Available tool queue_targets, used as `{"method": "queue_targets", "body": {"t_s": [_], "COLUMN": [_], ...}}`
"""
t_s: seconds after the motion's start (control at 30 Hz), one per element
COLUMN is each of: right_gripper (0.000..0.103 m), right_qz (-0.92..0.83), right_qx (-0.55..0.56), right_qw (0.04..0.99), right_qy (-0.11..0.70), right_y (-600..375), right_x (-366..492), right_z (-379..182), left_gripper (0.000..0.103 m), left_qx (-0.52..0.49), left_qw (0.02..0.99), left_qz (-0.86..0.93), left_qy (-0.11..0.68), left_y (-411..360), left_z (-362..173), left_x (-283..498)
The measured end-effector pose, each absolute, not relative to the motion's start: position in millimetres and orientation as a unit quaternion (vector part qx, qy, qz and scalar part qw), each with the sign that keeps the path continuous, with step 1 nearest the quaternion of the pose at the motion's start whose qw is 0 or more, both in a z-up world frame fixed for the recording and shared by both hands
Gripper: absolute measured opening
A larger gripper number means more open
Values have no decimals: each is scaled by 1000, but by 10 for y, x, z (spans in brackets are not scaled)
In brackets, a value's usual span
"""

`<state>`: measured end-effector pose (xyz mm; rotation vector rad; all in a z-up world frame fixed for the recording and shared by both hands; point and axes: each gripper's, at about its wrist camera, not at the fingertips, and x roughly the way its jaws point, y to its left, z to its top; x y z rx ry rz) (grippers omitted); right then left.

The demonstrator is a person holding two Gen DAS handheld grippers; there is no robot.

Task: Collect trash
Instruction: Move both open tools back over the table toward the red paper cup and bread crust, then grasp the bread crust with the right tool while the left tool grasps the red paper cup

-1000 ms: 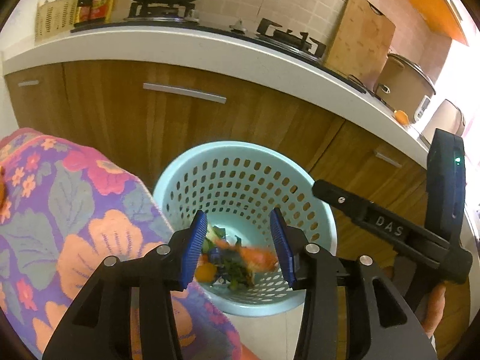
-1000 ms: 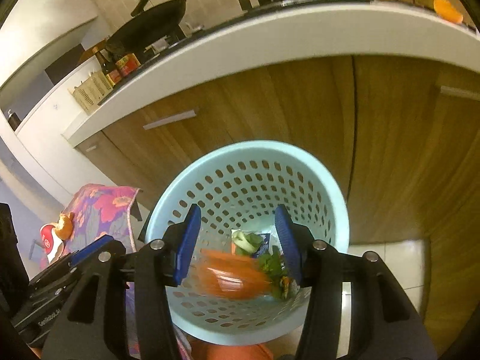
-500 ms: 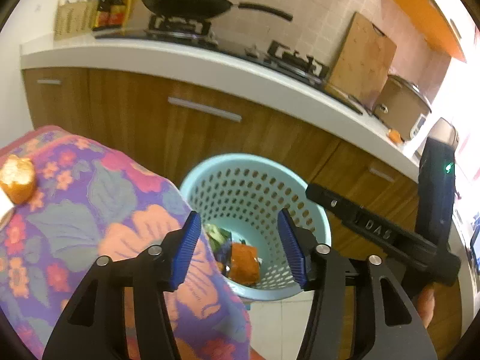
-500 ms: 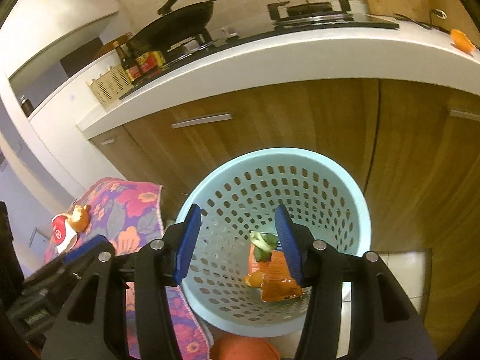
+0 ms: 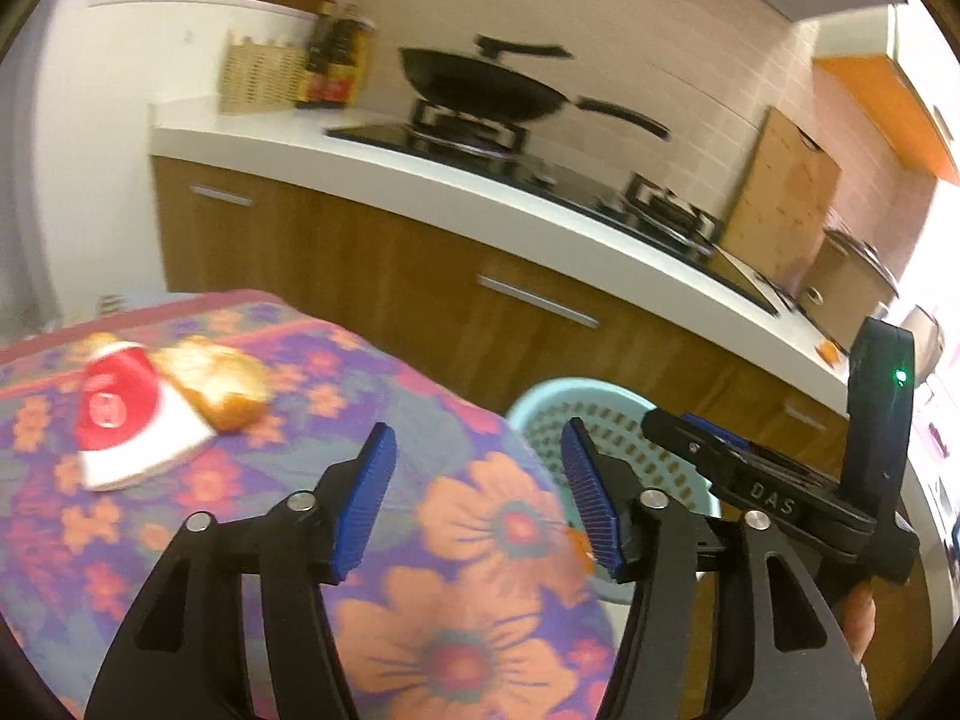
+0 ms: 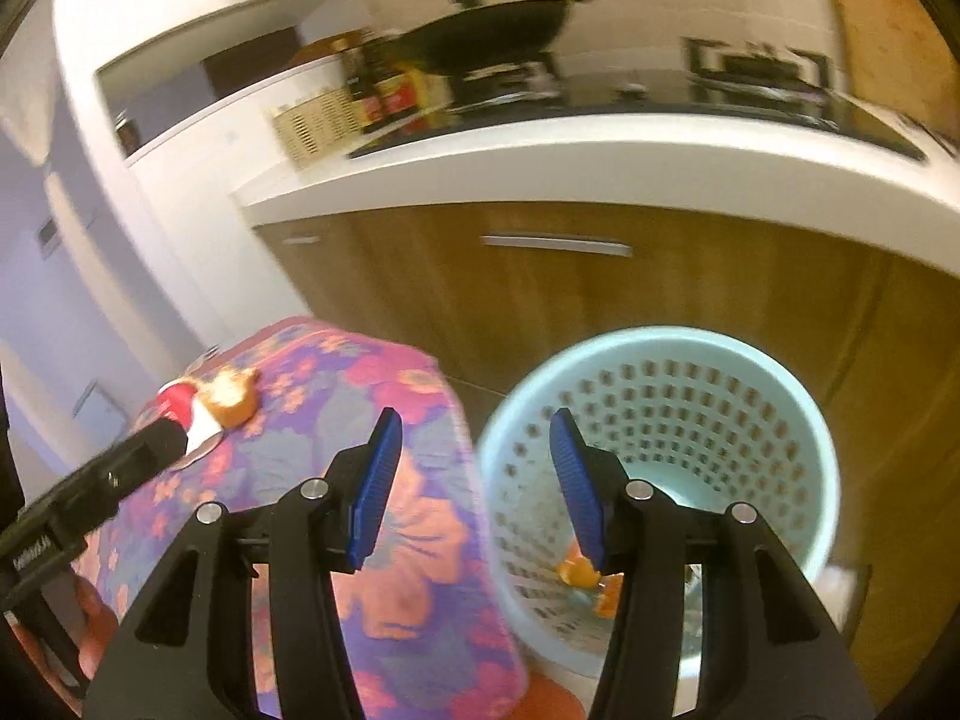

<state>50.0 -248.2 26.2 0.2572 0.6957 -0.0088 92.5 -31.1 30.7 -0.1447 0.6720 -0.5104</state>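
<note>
A red and white wrapper [image 5: 126, 420] and a piece of bread [image 5: 219, 381] lie on the floral tablecloth [image 5: 468, 600]; both show small in the right wrist view, wrapper [image 6: 180, 405] and bread [image 6: 231, 399]. A light blue perforated basket [image 6: 780, 420] stands on the floor by the table, with orange scraps [image 6: 576, 573] inside. My left gripper [image 5: 480, 498] is open and empty above the table edge. My right gripper [image 6: 474, 480] is open and empty, over the gap between table and basket.
Wooden cabinets [image 5: 420, 306] under a white counter [image 5: 480, 198] stand behind the basket. A black pan [image 5: 486, 87] sits on the stove, with bottles [image 5: 336, 63] and a wicker holder [image 5: 258, 81] to its left. A cutting board [image 5: 780, 198] leans on the wall.
Both grippers have swung left and up from over the basket toward the table. An orange package dropped into the basket. The wrapper and bread have come into view.
</note>
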Motion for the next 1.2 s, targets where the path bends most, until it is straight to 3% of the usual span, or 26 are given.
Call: {"method": "queue_targets", "body": {"t_s": [0.47,0.8,1.2], "right_gripper": [48,48,48], "right_qz": [77,144,174], "right_qx": [48,90,125], "right_qw": [925,884,862], "right_qy": [368,436,459], "right_y": [-1416,-981,-763], "right_x": [1178,1890,2201], "right_z": [359,-35,-357], "left_gripper": [65,64,64], "left_qx": [-146,-153,-167], "left_qw": [927,901,886], "left_qz": [-114,-83,-128], "left_qy": [327,398,413], "left_y": [1100,1337,1297], "left_z": [190,-213,-440], "left_x": [1284,1876,1954]}}
